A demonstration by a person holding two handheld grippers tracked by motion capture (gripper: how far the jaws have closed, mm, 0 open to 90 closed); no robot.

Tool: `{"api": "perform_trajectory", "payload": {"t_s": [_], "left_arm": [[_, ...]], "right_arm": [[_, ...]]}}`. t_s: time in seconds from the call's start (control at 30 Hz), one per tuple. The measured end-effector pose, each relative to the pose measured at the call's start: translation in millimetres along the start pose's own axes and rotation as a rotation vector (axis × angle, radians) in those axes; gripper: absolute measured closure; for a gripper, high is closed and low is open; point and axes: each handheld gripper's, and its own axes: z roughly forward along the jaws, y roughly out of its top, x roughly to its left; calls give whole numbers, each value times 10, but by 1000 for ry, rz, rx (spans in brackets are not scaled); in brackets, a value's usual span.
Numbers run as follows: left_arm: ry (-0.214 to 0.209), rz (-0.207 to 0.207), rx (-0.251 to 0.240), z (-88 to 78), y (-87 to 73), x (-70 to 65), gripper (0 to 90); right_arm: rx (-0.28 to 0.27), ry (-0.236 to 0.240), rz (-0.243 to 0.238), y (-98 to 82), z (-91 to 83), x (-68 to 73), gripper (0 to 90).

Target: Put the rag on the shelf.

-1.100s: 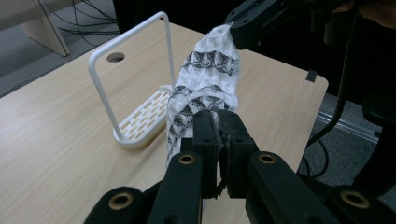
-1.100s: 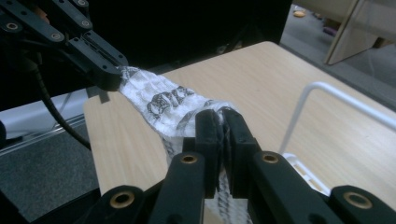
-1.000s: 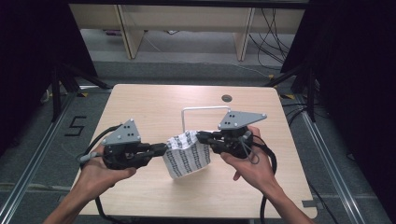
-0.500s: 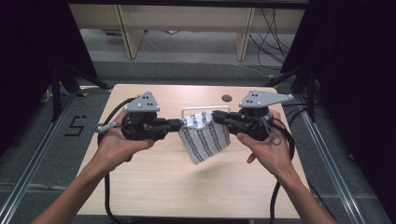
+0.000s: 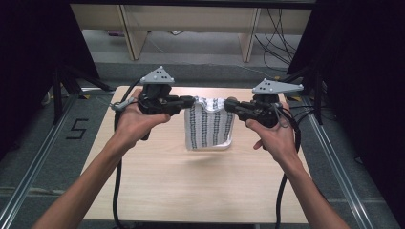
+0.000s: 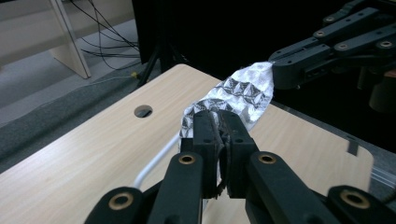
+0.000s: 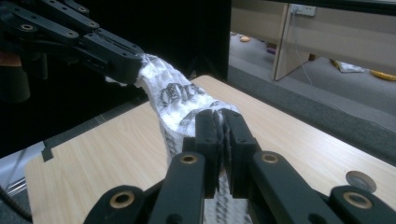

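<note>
We hold a white, black-patterned soft cloth stretched between the left tool and right tool, each clamped on a top corner; it hangs below them, above the pale wooden worktop. It looks light, limp and non-fragile, so corners or hems seem the best places to grip.

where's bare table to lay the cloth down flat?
The near half of the light wooden table, between the two forearms and up to the front edge, is bare. A narrower bare strip runs along its left edge. The middle is crowded: the white black-patterned cloth hangs there from the left claw and right claw, with a white wire frame behind.
</note>
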Motion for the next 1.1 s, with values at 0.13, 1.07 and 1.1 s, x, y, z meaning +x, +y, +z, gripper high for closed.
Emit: {"api": "perform_trajectory", "payload": {"t_s": [0.13, 1.07, 1.1], "left_arm": [[12, -20, -8, 79, 48, 58, 856], [123, -229, 1, 1013, 231, 803, 847], [123, -250, 8, 1088, 202, 847, 846]], "right_arm": [[1, -11, 6, 62, 60, -86, 864], [65, -105, 211, 174, 883, -967, 848], [68, -115, 240, 137, 949, -1026, 846]]}}
